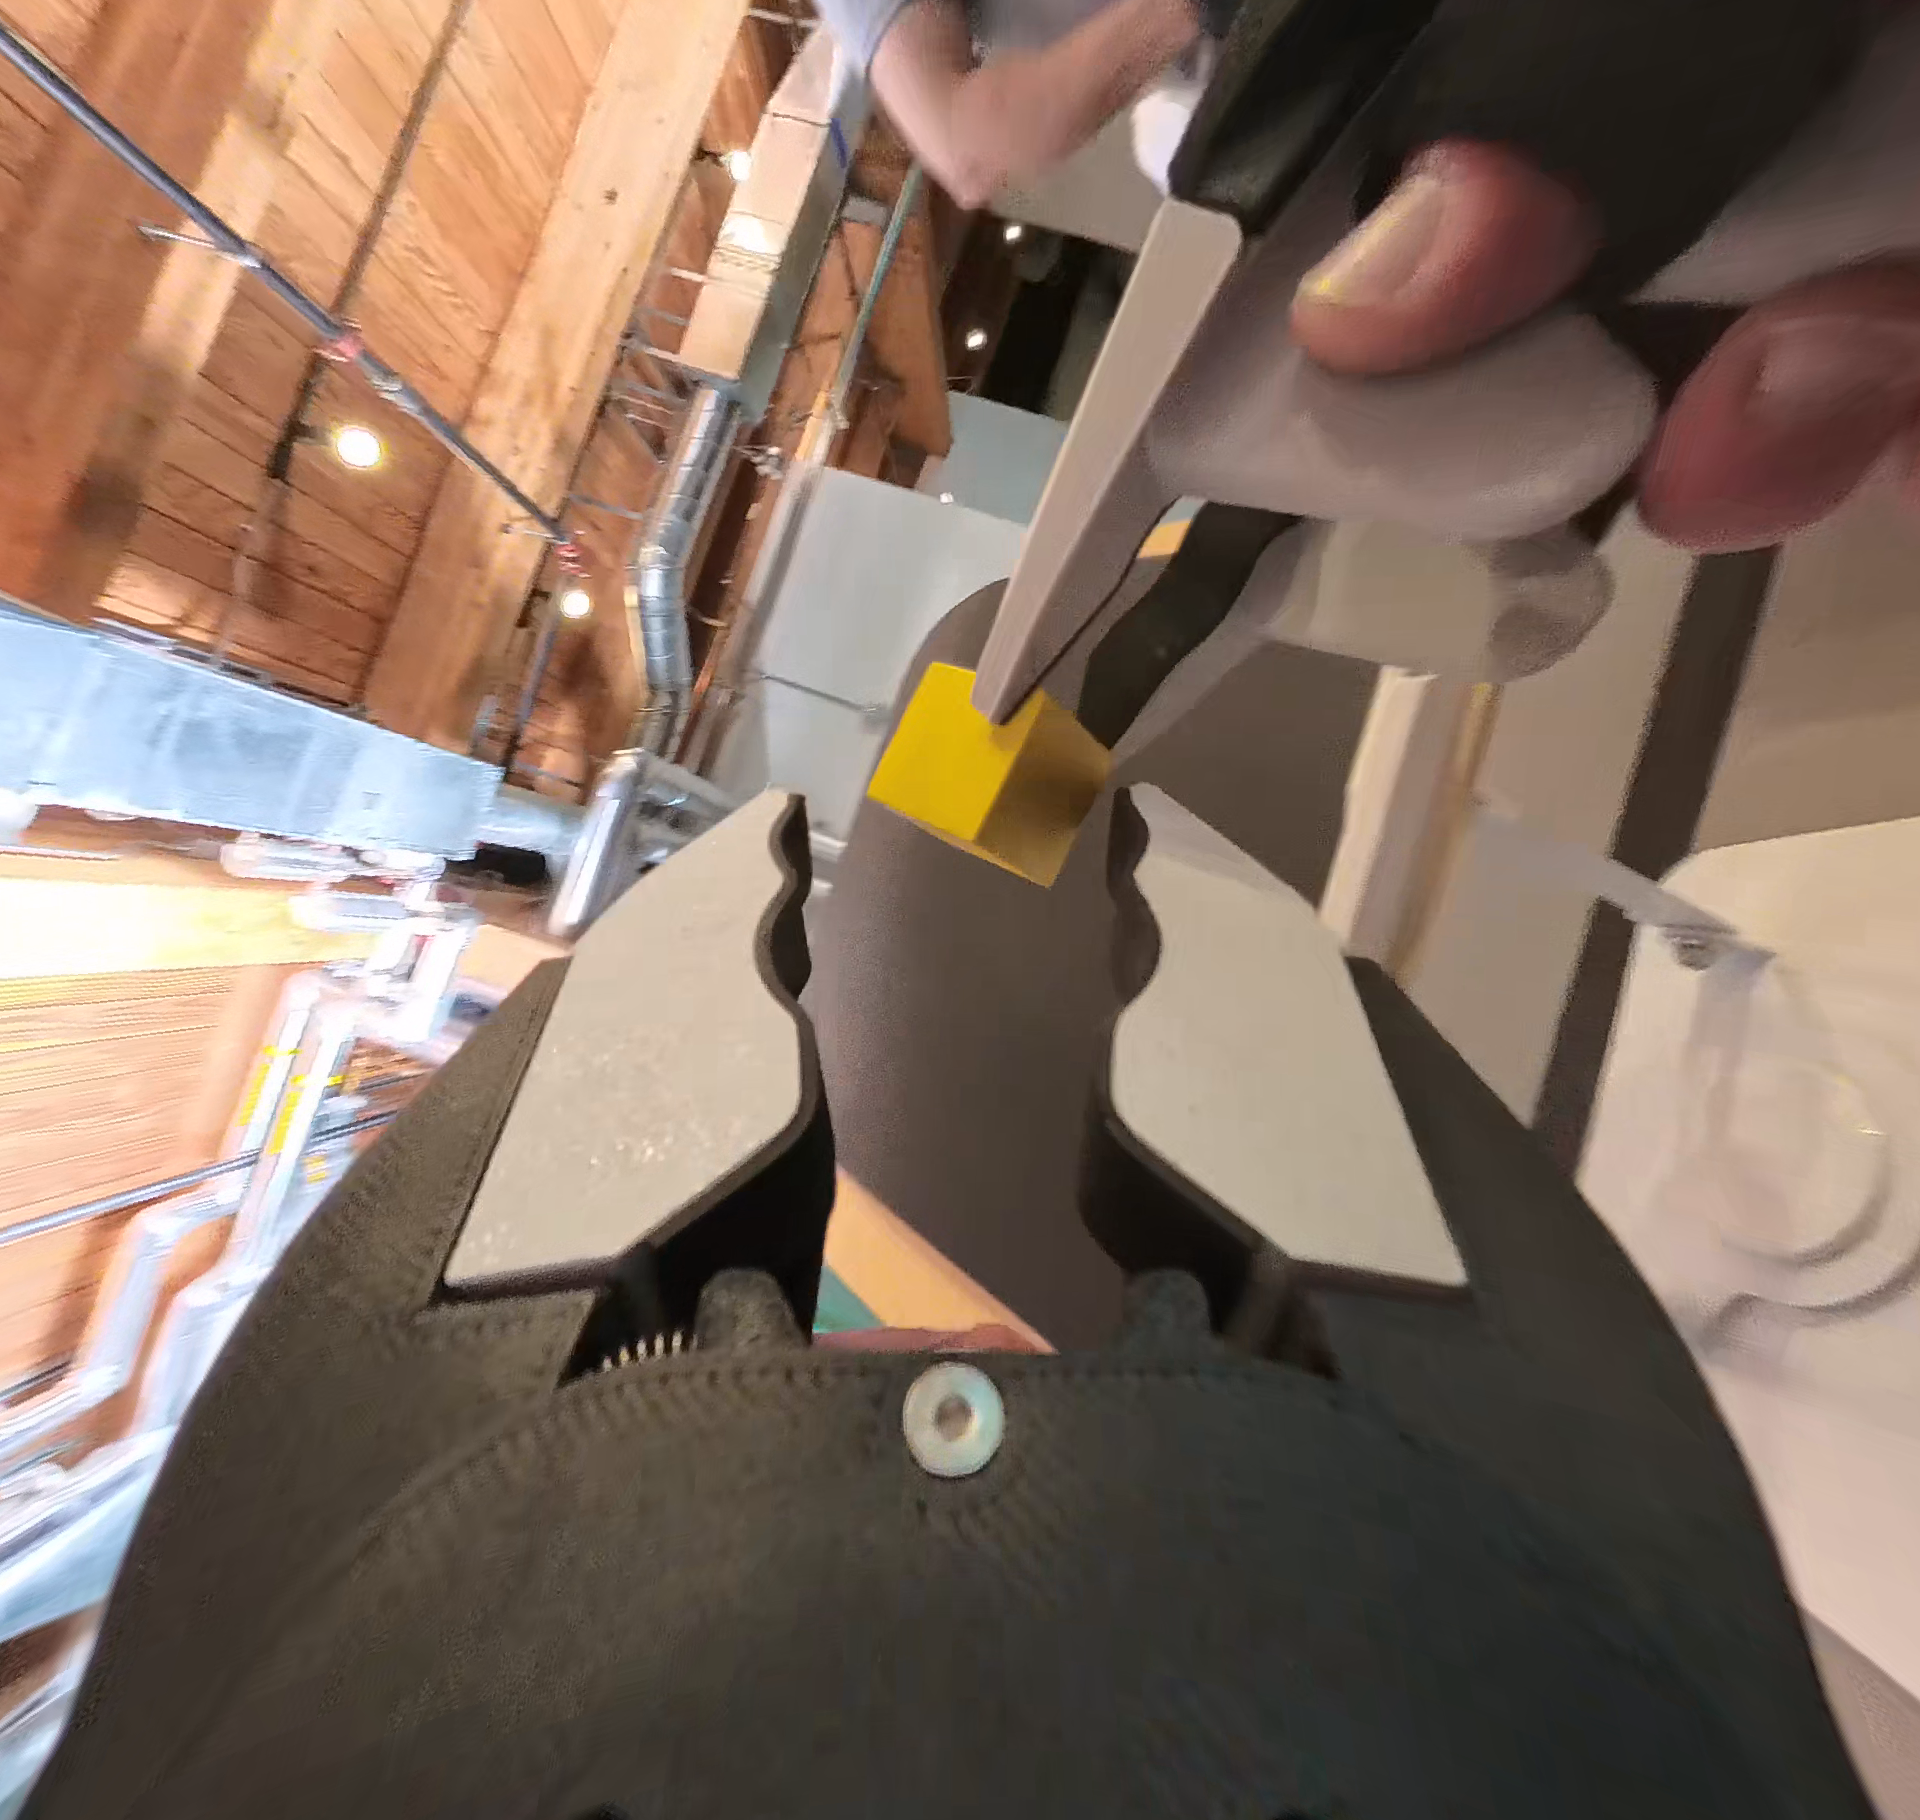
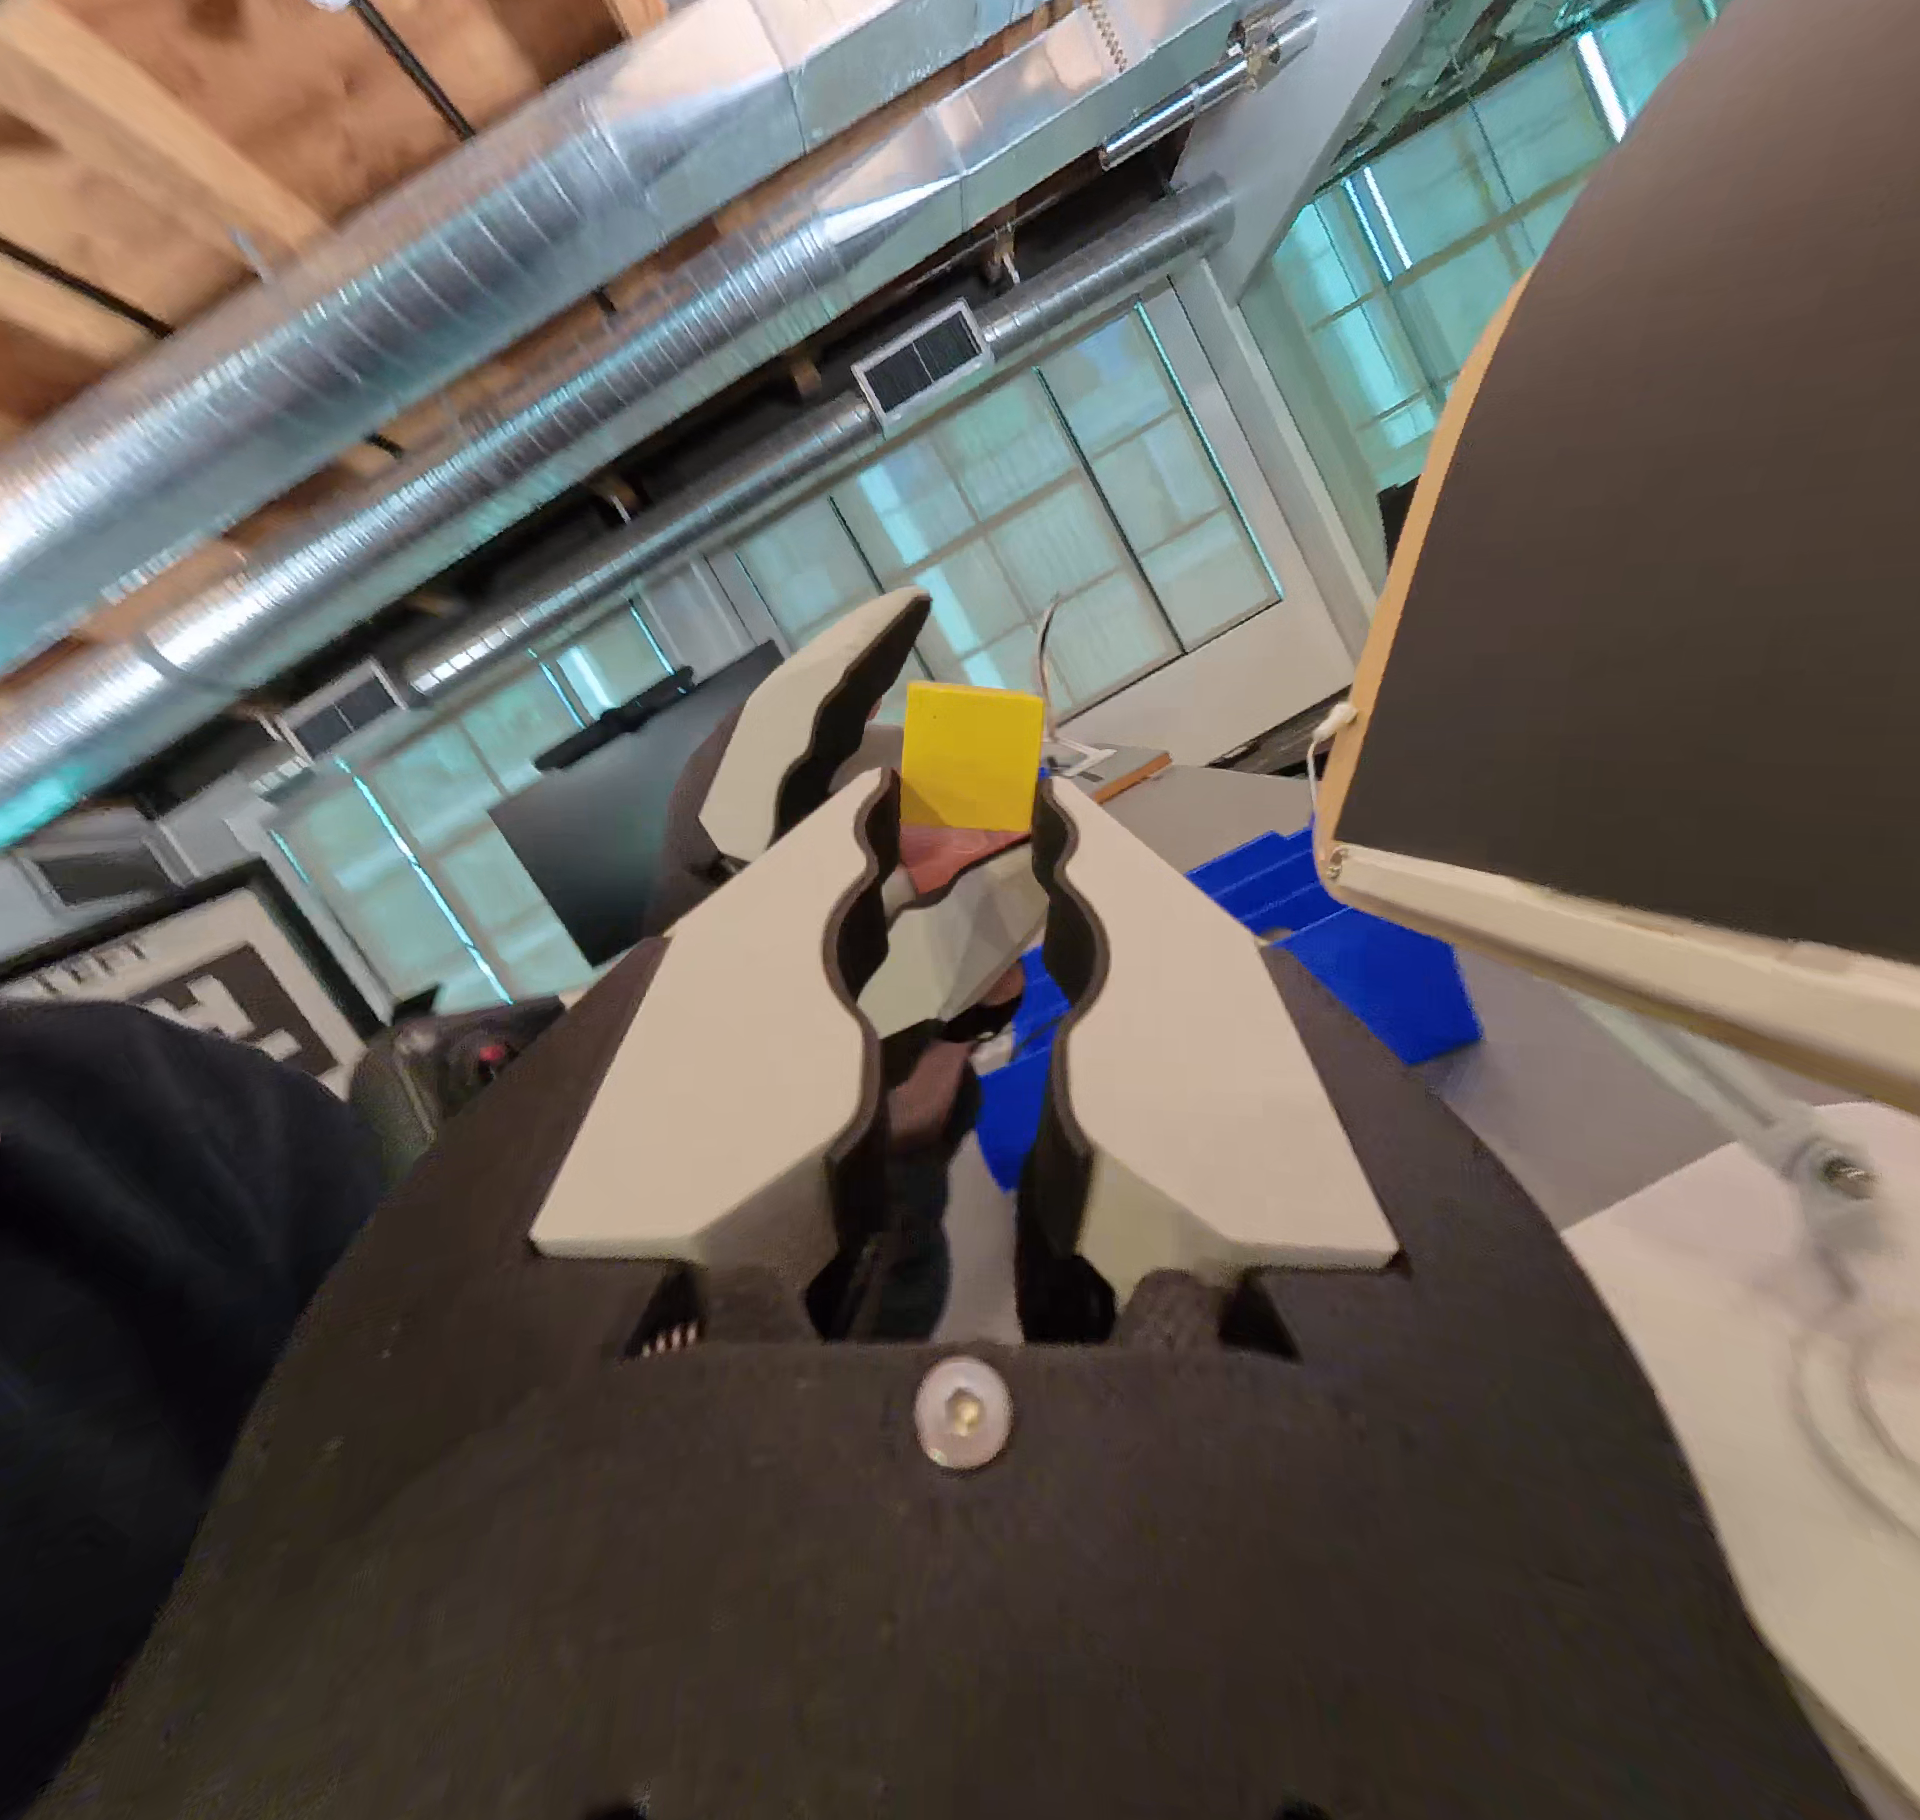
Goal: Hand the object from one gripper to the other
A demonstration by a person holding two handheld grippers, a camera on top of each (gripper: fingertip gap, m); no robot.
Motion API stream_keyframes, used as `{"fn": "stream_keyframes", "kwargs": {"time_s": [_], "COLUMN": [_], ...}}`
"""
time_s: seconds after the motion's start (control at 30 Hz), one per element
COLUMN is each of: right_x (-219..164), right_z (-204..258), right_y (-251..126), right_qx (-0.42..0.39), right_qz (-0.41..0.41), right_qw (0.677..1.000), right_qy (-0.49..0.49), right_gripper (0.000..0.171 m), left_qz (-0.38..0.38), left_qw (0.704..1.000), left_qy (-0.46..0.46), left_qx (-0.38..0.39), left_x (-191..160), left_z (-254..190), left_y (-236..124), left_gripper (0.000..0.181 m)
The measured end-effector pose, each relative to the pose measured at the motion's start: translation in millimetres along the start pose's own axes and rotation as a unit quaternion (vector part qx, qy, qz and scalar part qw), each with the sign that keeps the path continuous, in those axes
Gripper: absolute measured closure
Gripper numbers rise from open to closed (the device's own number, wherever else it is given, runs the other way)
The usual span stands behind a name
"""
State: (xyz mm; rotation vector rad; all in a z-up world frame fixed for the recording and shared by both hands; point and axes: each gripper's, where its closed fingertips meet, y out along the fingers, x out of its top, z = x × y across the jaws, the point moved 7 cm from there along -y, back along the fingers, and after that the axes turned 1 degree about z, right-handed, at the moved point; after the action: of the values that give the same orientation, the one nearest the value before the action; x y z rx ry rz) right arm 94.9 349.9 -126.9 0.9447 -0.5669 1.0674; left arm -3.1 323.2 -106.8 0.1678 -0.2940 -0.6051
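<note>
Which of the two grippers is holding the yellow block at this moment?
The right gripper: its fingertips are closed on the yellow block. The left gripper is open, its fingers on either side of the block without gripping it.

loc: workshop/lab | wood ceiling (image 1: 260,160) w/ exposed ducts (image 2: 520,243) | blue bins (image 2: 1371,970) (big windows (image 2: 1039,523))

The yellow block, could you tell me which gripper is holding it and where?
The right gripper pinches the yellow block at its near end, between its fingertips. The left gripper is open, not yet gripping it.
</note>
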Motion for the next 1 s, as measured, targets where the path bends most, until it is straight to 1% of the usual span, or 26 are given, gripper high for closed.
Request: {"fn": "stream_keyframes", "kwargs": {"time_s": [0.13, 0.23, 0.37, 0.67, 1.0], "right_x": [0, -1, -6, -15, -21], "right_z": [-4, -6, -11, -22, -29], "right_y": [-1, -2, -2, -2, -2], "right_qx": [-0.005, -0.014, -0.028, -0.05, -0.066], "right_qz": [-0.015, -0.015, -0.02, -0.048, -0.034], "right_qw": [0.999, 0.998, 0.996, 0.988, 0.986], "right_qy": [0.049, 0.067, 0.086, 0.135, 0.149], "right_gripper": [0.148, 0.148, 0.149, 0.148, 0.149], "left_qz": [0.009, 0.01, 0.012, 0.015, 0.023], "left_qw": [0.997, 0.993, 0.991, 0.988, 0.986], "left_qy": [0.041, 0.072, 0.09, 0.104, 0.123], "left_qx": [0.063, 0.089, 0.1, 0.113, 0.11], "left_x": [-1, -1, -8, -15, -23], "left_z": [-7, -17, -24, -39, -48], "left_y": [3, 5, 6, 8, 7], "left_gripper": [0.128, 0.137, 0.144, 0.144, 0.15]}}
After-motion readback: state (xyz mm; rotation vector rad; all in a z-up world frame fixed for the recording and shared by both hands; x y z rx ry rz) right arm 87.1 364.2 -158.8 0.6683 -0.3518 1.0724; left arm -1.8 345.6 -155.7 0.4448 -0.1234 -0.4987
